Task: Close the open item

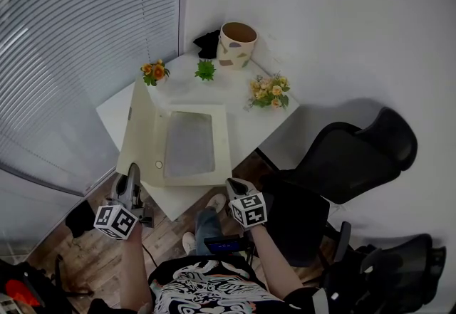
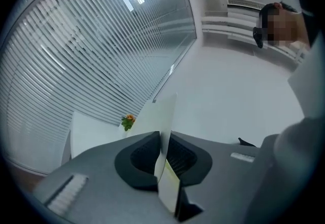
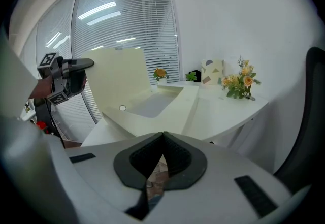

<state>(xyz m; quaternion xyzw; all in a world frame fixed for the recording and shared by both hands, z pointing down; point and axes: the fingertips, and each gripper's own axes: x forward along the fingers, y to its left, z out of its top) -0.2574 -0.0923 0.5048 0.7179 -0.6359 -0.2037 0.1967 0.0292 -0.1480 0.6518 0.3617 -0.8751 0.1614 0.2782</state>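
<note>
While the head view lays out the whole desk (image 1: 251,122), it can't tell you much about the grip itself. You see the cream case (image 1: 222,140) lying open on the near left part of the desk, grey lining facing up. Its lid (image 1: 140,129) stands up along the left side. The left gripper (image 1: 133,173) is at the lid's near corner, but whether it's actually on it, no idea from up there.

The left gripper view sorts that out. The lid runs edge-on straight between the fingers, and they're pinched in on that thin edge with barely any gap. That view hides the case's base completely though, and only the orange flowers (image 2: 128,121) peek past the lid.

The right gripper view gives the side-on look, with the lid tilted just past upright and the left gripper up at its near top corner. The right gripper (image 3: 163,135) hangs off the near edge of the desk, fingers shut together with nothing in them, only floor showing below.

Further back on the desk are a speckled pot (image 1: 236,45), a small green plant (image 1: 205,70) and a yellow bouquet (image 1: 269,91). A black thing (image 1: 208,43) sits beside the pot, too dark to make out. A black chair (image 1: 353,156) stands to the right.
</note>
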